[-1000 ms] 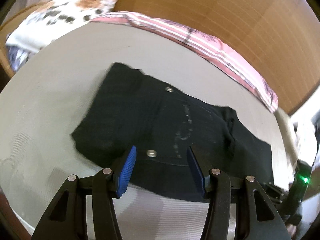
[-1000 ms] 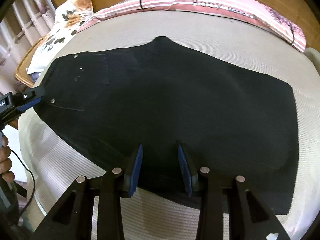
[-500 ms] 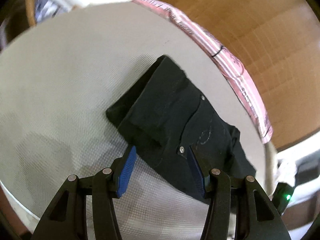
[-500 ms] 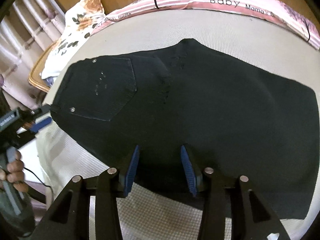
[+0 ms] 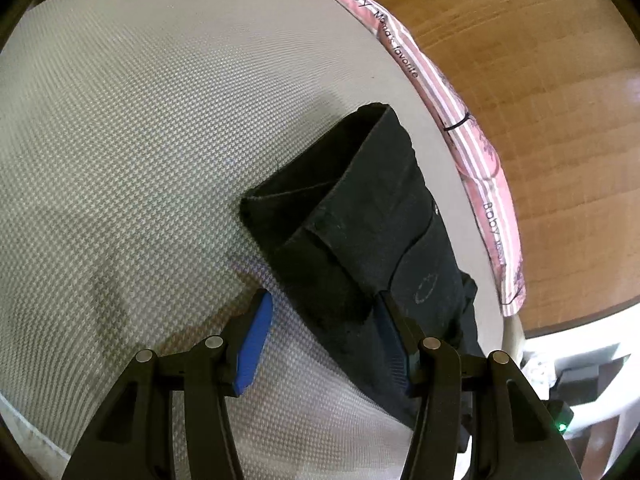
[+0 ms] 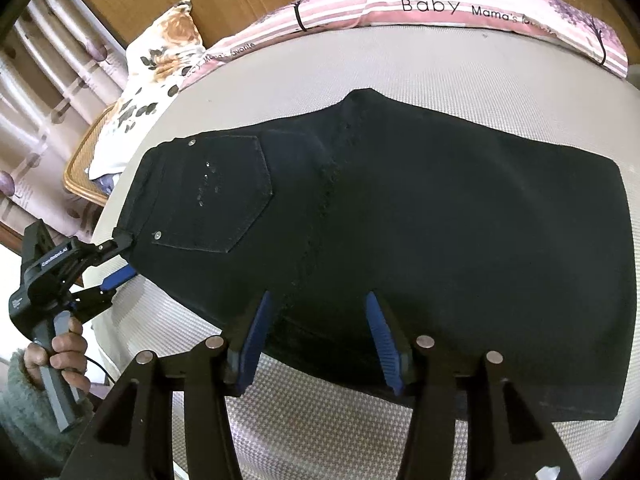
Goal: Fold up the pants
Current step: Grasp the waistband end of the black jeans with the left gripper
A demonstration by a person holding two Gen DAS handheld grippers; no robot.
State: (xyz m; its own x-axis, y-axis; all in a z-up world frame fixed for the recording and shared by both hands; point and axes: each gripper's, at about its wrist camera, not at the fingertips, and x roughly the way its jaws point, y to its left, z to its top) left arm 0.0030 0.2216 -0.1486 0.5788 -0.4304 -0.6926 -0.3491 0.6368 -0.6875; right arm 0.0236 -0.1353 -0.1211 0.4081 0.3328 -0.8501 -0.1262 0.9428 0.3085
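Note:
Black pants (image 6: 440,220) lie flat and folded lengthwise on a pale mattress (image 6: 440,68), back pocket up and waistband to the left. My right gripper (image 6: 317,304) hovers over their near edge; its jaws are opening, blue pads apart, with fabric below them but not pinched. In the right wrist view my left gripper (image 6: 120,258) sits at the waistband's near corner. The left wrist view looks along the pants (image 5: 380,240) from the waistband end. There my left gripper (image 5: 324,304) is open, one pad over the mattress (image 5: 140,140) and the other over the fabric.
A pink striped bolster (image 6: 440,4) lines the mattress's far edge against a wooden headboard (image 5: 540,80). A floral pillow (image 6: 160,68) and a wicker piece (image 6: 82,172) sit at the far left. A person's hand (image 6: 68,356) in a fuzzy sleeve holds the left gripper's handle.
The left gripper has rolled and dropped toward the waistband's near corner, so the pants now stand nearly lengthwise in its view. The right gripper's pads have spread wider over the near edge.

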